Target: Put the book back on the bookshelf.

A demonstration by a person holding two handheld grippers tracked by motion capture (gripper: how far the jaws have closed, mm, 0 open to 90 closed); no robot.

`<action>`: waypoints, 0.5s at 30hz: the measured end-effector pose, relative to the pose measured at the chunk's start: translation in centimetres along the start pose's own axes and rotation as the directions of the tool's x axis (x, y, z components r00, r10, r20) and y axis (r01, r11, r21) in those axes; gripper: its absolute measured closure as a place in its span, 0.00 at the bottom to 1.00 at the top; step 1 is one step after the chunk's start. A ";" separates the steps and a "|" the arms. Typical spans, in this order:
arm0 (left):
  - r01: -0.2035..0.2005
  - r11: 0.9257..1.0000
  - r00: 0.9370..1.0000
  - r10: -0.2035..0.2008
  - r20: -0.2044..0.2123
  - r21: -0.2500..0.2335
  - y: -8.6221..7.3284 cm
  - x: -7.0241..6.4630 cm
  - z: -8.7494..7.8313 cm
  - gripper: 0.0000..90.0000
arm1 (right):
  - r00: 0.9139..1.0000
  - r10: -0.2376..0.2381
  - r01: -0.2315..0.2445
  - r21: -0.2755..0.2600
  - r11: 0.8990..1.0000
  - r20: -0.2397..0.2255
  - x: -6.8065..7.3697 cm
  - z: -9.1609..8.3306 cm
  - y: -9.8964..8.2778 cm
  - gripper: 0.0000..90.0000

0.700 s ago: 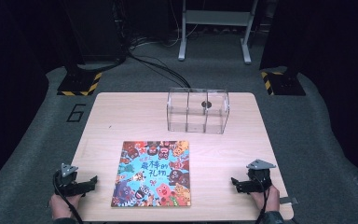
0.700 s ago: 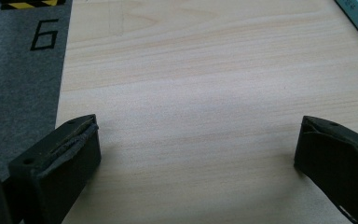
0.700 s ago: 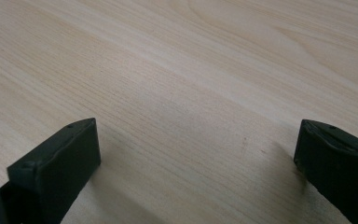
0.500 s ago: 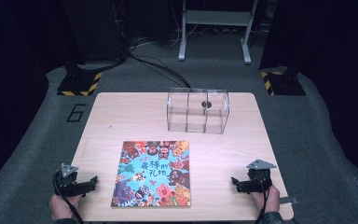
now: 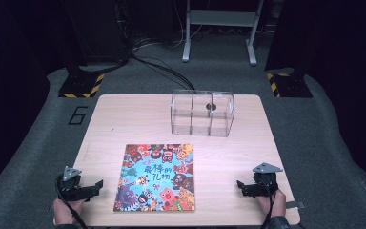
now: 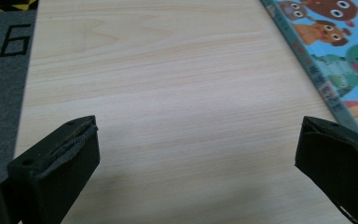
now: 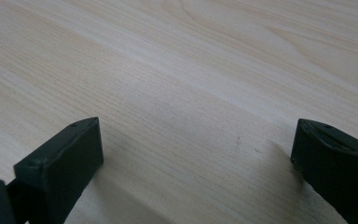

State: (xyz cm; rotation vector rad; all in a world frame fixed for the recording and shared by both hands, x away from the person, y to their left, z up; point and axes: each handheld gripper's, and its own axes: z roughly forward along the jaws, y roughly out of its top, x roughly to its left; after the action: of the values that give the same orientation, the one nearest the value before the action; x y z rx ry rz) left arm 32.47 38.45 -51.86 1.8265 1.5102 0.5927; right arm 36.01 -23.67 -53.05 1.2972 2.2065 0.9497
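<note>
Wooden table [image 5: 124, 124] around picture book [image 5: 156, 177]

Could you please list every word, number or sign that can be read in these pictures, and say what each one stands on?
"6": a dark numeral on the grey floor mat left of the table, seen also in the left gripper view.
"最棒的礼物": probably, large yellow characters on the picture book cover; somewhat blurred.
Yellow-and-black hazard stripes: on the floor plates; no words.
Smaller print along the book's edge: too blurred to read.
</note>
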 end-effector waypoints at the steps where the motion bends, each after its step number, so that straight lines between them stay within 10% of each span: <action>1: -0.003 1.000 1.000 0.003 0.008 0.002 0.1 -0.4 0.0 0.00 | 1.000 -0.003 0.003 -0.002 1.000 0.001 0.0 0.0 0.0 0.02; 15: -0.059 0.998 0.990 0.055 0.133 0.029 1.7 -5.2 2.2 0.00 | 1.000 0.001 -0.001 -0.008 1.000 0.003 0.0 0.0 0.0 0.04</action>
State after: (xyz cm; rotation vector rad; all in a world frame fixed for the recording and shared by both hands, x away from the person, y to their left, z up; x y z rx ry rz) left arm 33.99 32.77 -51.67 1.9011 1.3916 0.4660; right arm 36.00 -23.72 -53.03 1.2954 2.1980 0.9546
